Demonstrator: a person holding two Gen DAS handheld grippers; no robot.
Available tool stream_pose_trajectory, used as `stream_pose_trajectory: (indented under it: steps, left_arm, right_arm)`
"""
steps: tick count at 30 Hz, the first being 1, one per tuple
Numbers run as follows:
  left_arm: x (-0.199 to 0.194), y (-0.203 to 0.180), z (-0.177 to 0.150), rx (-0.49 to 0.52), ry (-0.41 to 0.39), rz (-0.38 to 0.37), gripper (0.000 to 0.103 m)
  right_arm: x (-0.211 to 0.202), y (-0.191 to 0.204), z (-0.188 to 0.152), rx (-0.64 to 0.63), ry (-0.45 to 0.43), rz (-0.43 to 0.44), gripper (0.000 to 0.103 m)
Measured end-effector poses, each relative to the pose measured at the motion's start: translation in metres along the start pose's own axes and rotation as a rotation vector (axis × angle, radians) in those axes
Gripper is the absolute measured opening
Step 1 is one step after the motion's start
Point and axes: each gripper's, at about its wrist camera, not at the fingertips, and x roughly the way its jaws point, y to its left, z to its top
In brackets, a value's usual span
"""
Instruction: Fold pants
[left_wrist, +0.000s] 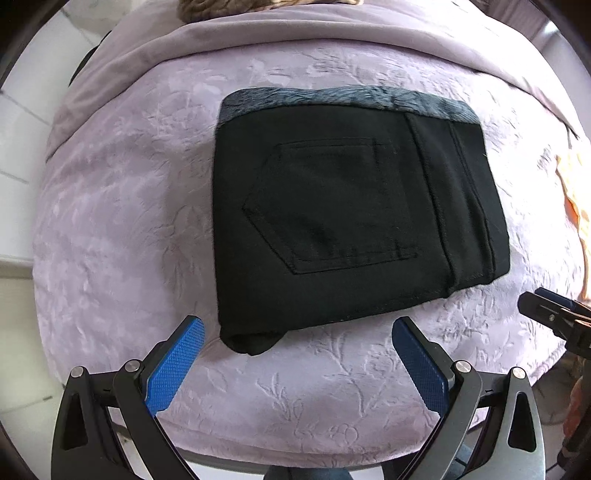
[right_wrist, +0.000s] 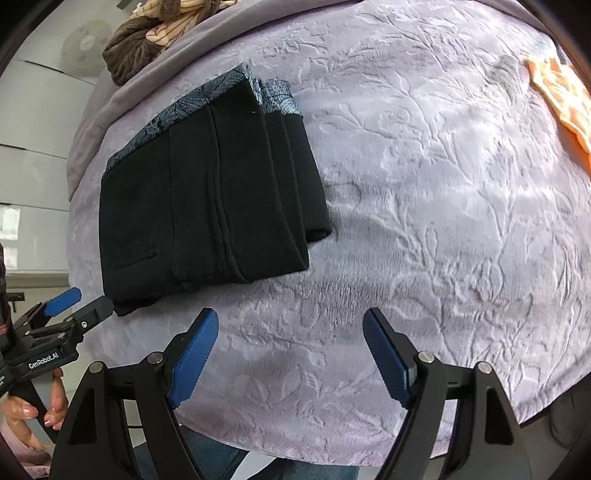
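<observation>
The black pants (left_wrist: 354, 214) lie folded on the lilac embossed blanket (left_wrist: 122, 206), near its front edge. Both the left claw (left_wrist: 295, 365) and right claw (right_wrist: 290, 354) are spread, empty. A careless nudge could undo the stacked layers.

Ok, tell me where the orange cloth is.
The orange cloth lies at the bed's far right edge in the right wrist view, well apart from the folded black pants.
</observation>
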Motion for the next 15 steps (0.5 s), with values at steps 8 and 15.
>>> stream_pose_trajectory:
  steps: [8, 15]
  left_arm:
    - [0.006, 0.026, 0.009, -0.07, -0.005, 0.028, 0.102]
    - [0.015, 0.049, 0.015, -0.122, -0.006, 0.029, 0.102]
  right_arm:
    - [0.003, -0.01, 0.013, 0.004, 0.023, 0.005, 0.083]
    - [0.007, -0.029, 0.02, 0.041, 0.045, 0.005, 0.083]
